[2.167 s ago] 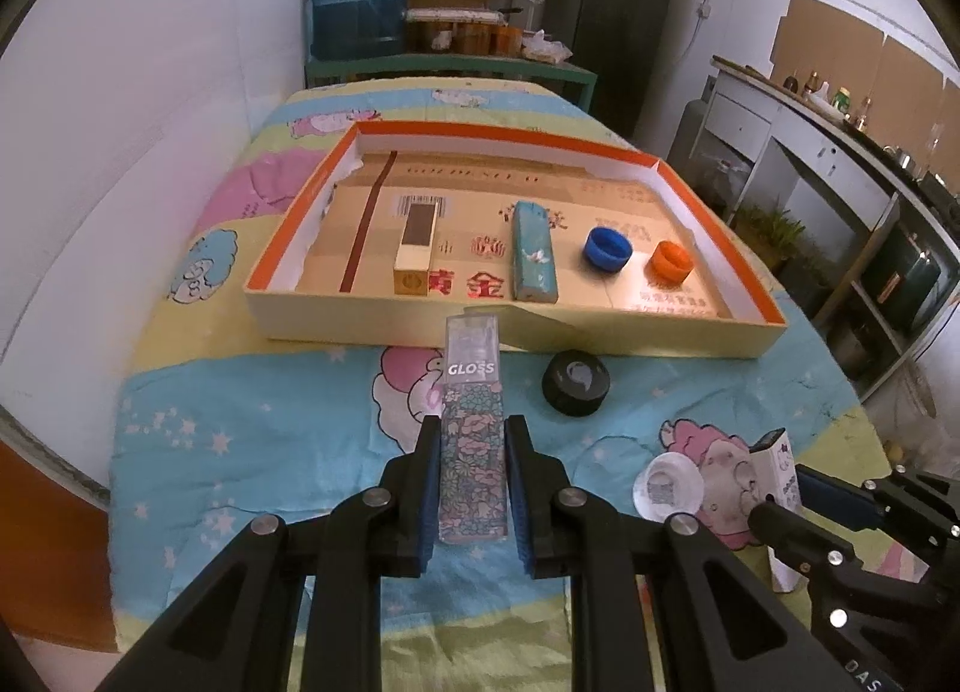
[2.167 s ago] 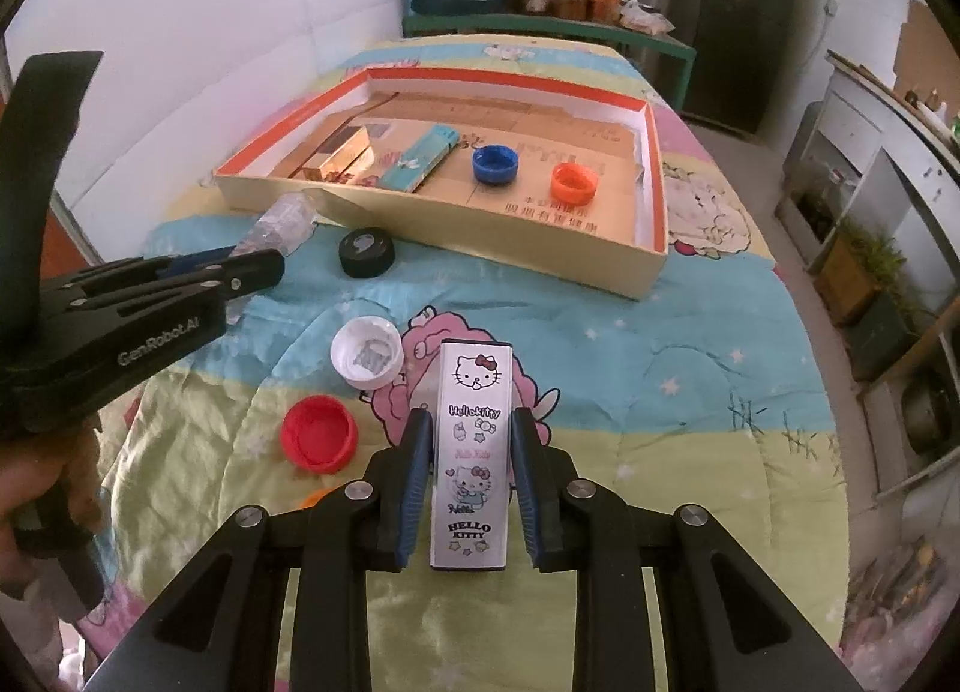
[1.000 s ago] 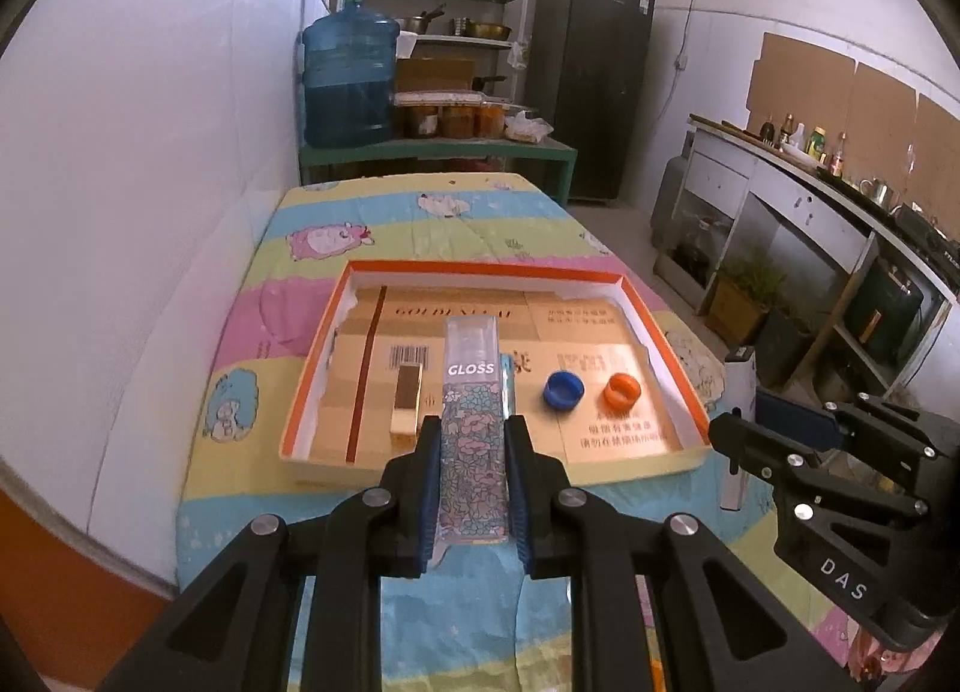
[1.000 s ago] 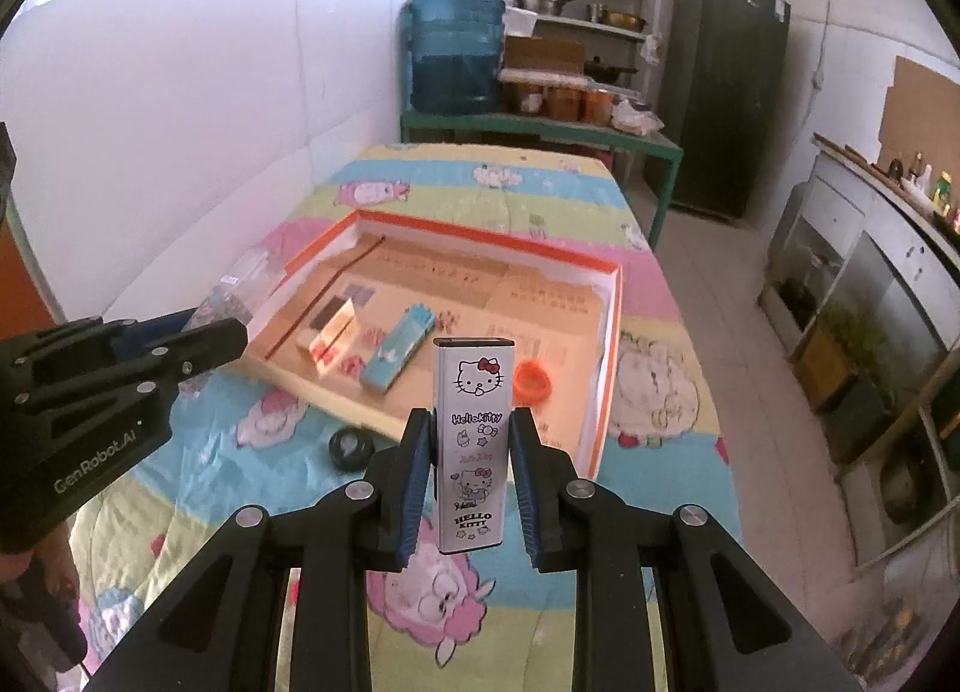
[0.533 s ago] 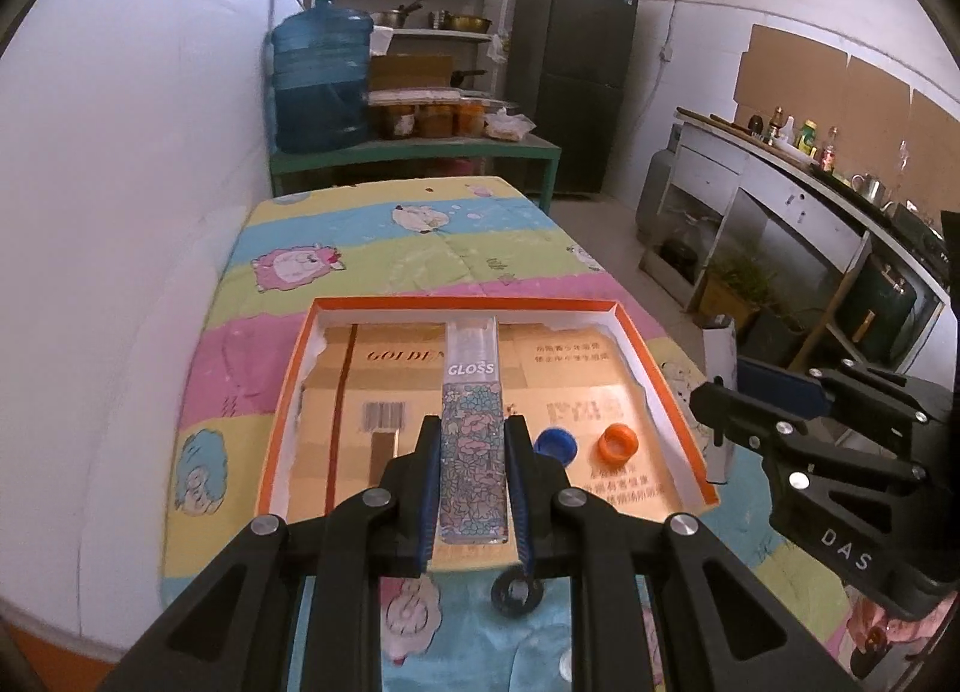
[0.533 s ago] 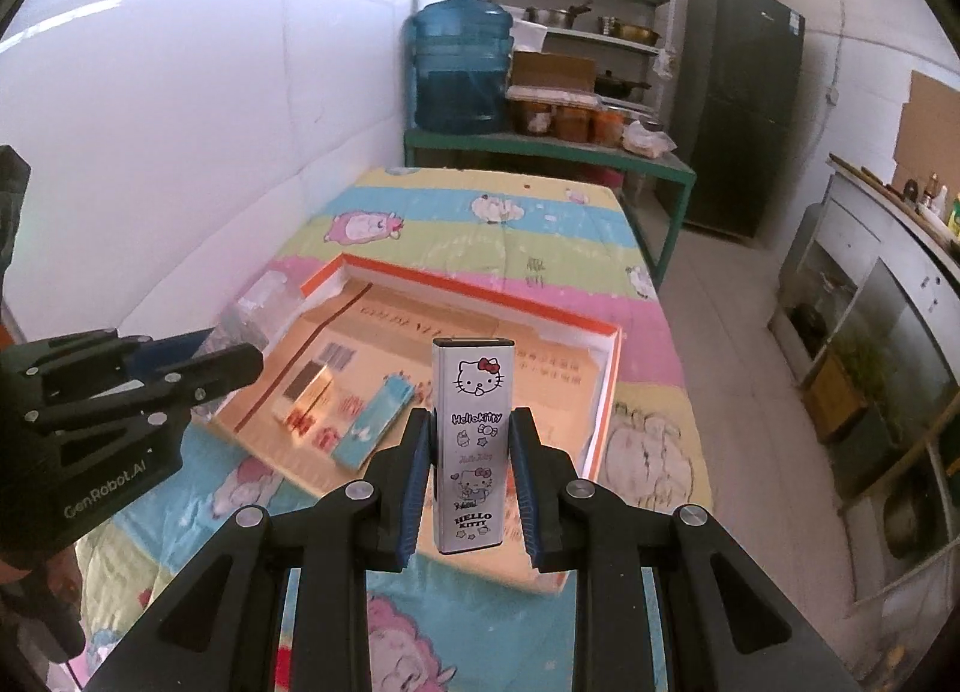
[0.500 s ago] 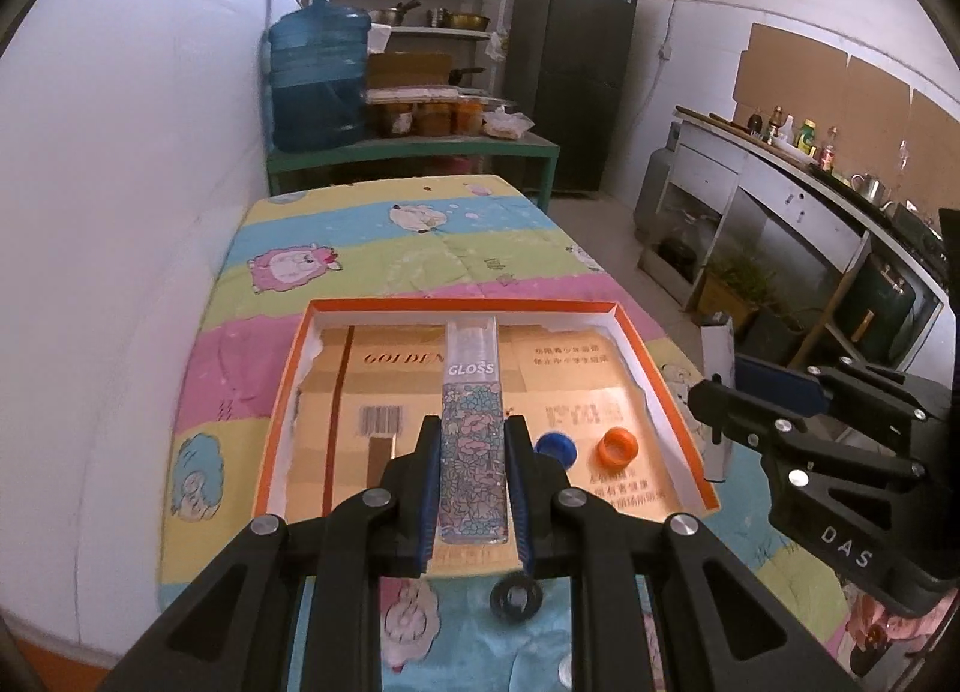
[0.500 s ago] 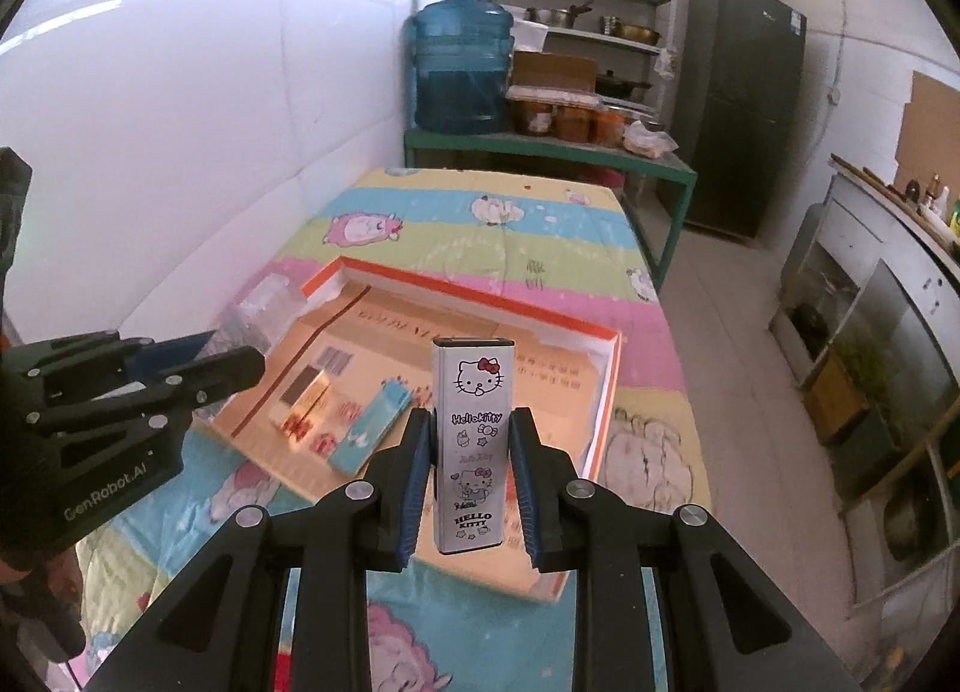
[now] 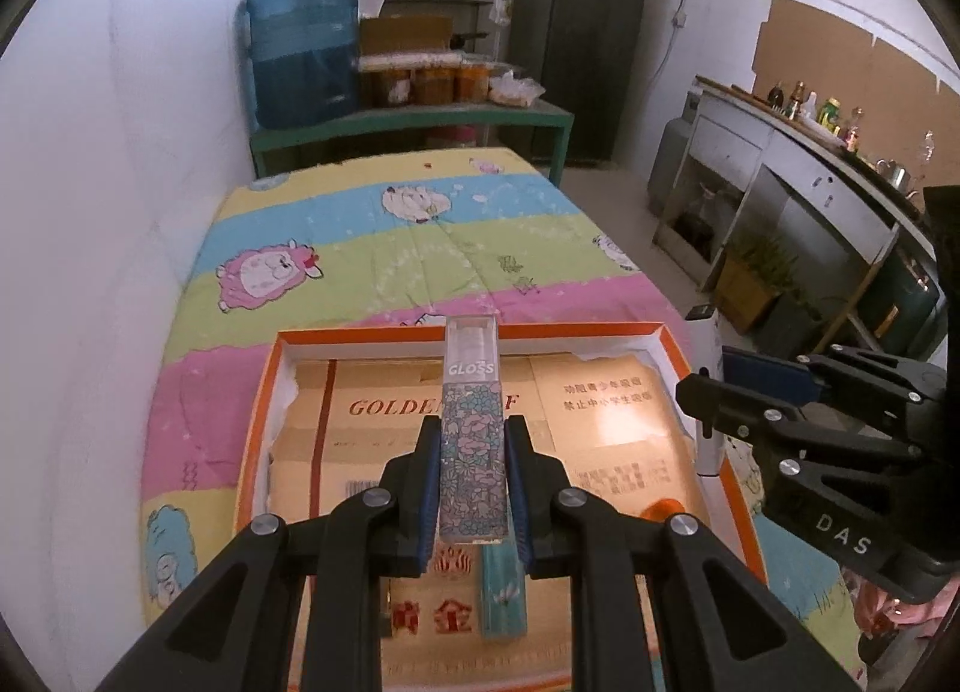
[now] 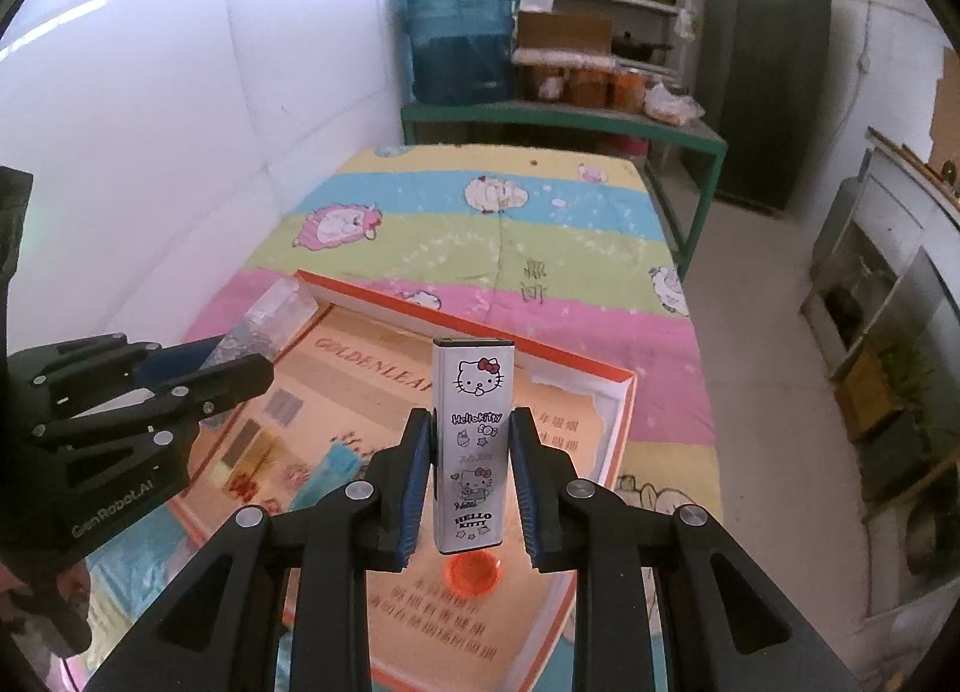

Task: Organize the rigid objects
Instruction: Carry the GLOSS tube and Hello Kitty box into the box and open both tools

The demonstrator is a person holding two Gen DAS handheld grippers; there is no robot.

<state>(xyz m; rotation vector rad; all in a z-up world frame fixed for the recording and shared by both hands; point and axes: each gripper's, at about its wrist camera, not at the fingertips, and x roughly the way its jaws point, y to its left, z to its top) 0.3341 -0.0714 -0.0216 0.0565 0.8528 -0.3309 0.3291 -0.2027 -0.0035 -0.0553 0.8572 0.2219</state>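
My left gripper (image 9: 471, 464) is shut on a floral GLOSS box (image 9: 471, 440) and holds it above the orange-rimmed cardboard tray (image 9: 273, 386). My right gripper (image 10: 471, 482) is shut on a white Hello Kitty box (image 10: 471, 440), also above the tray (image 10: 618, 422). In the tray lie a teal box (image 9: 504, 590) under the left gripper and an orange cap (image 10: 475, 572) under the right gripper. The right gripper shows at the right of the left wrist view (image 9: 708, 410); the left gripper shows at the left of the right wrist view (image 10: 240, 368).
The tray sits on a table with a colourful cartoon cloth (image 9: 420, 236) against a white wall (image 9: 120, 212). A green bench with a blue water jug (image 9: 306, 50) stands behind. Cabinets (image 9: 810, 200) line the right side.
Both grippers have moved forward over the tray with their boxes. The caps on the cloth have dropped out of view.
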